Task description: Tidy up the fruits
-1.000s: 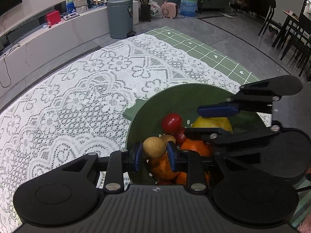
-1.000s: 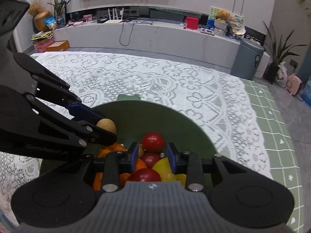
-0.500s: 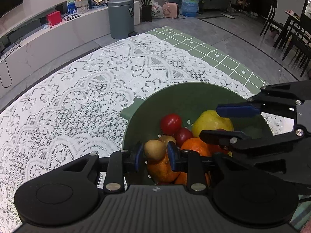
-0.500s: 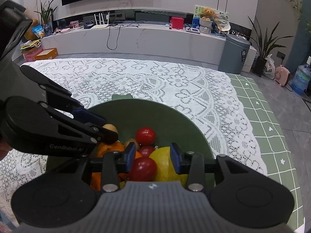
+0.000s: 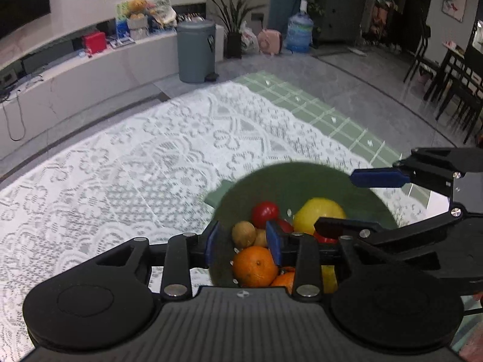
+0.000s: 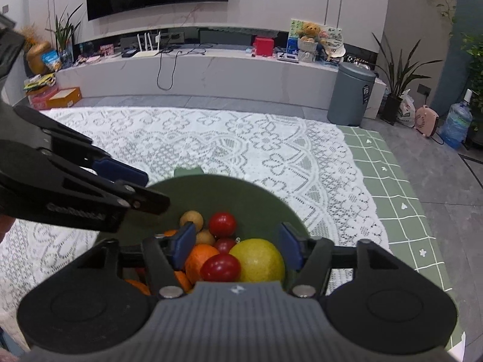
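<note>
Both grippers hang tilted down over the green bowl [image 6: 265, 202] of fruit, jaws opening, nothing gripped.

The left gripper [image 5: 244, 242] points steeply down at the near-left part of the bowl; its blue pads [image 5: 273, 242] are parting, and the small brown fruit [image 5: 243, 234] seen between them lies loose on the pile, clear of both pads, above an orange [image 5: 255, 267]. The right gripper [image 6: 237, 249] slants down from the other side with its jaws spreading wider; a red tomato [image 6: 221, 268], the yellow fruit [image 6: 259, 259] and another orange [image 6: 200, 256] sit below and between its pads, none pinched. In each wrist view the other gripper reaches in from the side over the rim. The bowl stands on the white lace tablecloth [image 6: 241, 138].
</note>
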{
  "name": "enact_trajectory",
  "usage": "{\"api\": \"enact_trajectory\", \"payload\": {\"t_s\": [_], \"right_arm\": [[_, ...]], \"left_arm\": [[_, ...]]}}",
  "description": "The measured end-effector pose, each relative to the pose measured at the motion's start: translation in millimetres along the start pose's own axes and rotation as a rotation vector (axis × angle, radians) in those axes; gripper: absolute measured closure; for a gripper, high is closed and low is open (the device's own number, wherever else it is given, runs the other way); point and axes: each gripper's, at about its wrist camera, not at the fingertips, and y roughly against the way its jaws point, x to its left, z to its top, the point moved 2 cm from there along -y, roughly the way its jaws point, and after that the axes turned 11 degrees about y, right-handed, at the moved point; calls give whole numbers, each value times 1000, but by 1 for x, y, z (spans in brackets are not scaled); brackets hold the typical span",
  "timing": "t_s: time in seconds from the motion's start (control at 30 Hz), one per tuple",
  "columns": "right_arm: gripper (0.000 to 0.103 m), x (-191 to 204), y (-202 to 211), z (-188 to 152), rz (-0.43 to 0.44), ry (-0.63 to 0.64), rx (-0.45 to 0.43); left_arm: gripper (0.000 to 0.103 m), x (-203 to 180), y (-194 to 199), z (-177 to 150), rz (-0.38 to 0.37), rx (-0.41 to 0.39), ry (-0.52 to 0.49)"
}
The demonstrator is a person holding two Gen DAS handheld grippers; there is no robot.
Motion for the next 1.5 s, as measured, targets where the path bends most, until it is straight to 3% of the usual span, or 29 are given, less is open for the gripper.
{"api": "enact_trajectory", "payload": {"t_s": [0.23,0.3,0.43,0.53,0.67,0.87,1.1,1.33,1.5], "right_arm": [[9,6,36,21,-36,-75,-110],[7,12,47,25,-39,-89,-147],[4,28,68,33,-59,-99,-231],[4,43,83,38,-83,-76,-285],[4,60,98,39,-76,-48,-321],[4,73,110,23,-31,-112,-296],[4,86,120,-6,-95,-125,-257],[4,100,125,-33,-126,-100,-224],[4,111,119,-45,-137,-68,-172]], "left_arm": [[41,6,56,8,47,-192,40],[34,8,75,7,69,-261,64],[11,11,106,-3,135,-393,113],[9,13,127,-13,193,-481,124],[9,10,145,-24,286,-535,116],[9,4,161,-41,336,-548,108],[9,3,163,-61,375,-514,133],[9,9,151,-82,340,-423,237],[9,15,141,-104,372,-342,264]]}}
